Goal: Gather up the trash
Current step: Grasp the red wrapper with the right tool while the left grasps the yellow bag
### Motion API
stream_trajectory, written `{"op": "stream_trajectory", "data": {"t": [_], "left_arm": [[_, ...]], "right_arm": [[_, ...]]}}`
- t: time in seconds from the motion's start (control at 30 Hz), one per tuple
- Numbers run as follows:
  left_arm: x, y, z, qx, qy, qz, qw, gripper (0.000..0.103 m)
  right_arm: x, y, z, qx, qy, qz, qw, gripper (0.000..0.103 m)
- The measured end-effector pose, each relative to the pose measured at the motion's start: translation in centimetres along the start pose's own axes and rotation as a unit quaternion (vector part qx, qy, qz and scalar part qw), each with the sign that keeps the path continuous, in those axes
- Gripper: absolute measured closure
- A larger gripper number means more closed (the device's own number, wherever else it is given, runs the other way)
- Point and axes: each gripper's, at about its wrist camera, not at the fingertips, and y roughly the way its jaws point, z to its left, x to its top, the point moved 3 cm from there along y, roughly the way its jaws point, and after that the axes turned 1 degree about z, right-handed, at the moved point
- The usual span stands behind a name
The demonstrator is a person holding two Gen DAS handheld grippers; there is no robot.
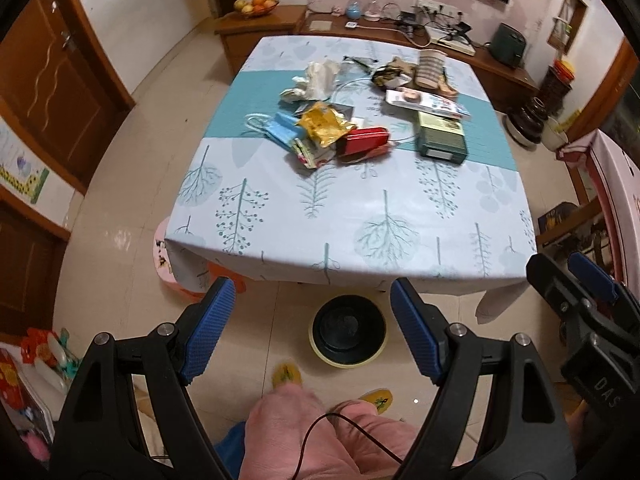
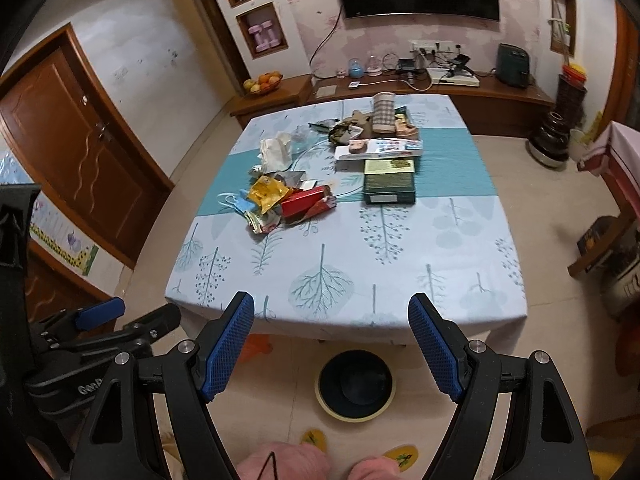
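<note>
**Trash heaped on the table, both jaws wide and empty**

While the trash pile (image 1: 340, 128) lies across the teal band at the middle of the table (image 1: 360, 220), a red box (image 1: 362, 140) touches a yellow wrapper (image 1: 324, 124) and a blue face mask (image 1: 276, 128), with a green box (image 1: 442, 140) just beside. On the floor below the near edge stands a round bin (image 1: 348, 330). The left gripper (image 1: 312, 328) and right gripper (image 2: 332, 348) hang short of the table, jaws wide, holding nothing.

A smooth printed cloth covers the tabletop (image 1: 360, 216). The crumpled yellow wrapper (image 1: 322, 122) looks like glossy foil; the red box (image 1: 362, 141) shines. The floor tiles (image 1: 120, 240) are glossy. The left door (image 2: 80, 148) is varnished wood.
</note>
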Motion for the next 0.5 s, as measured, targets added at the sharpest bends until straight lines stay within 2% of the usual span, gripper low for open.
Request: {"op": "stream_trajectory", "data": {"t": [0.2,0.3,0.4,0.5], "left_arm": [[4.4,3.4,4.1,-0.019,0.000,0.009,0.9998,0.025],[7.7,5.9,6.3,-0.036,0.010,0.015,0.9992,0.025],[11.4,8.9,8.9,-0.055,0.015,0.027,0.9980,0.025],[15.0,12.5,11.3,-0.076,0.013,0.036,0.9963,0.025]], "right_arm": [[2.9,2.8,2.3,-0.019,0.003,-0.006,1.000,0.022],[5.6,4.9,3.8,-0.040,0.027,-0.008,0.999,0.022],[7.5,6.9,4.9,-0.044,0.058,-0.002,0.997,0.022],[9.9,10.9,6.4,-0.042,0.090,0.016,0.995,0.022]]}}
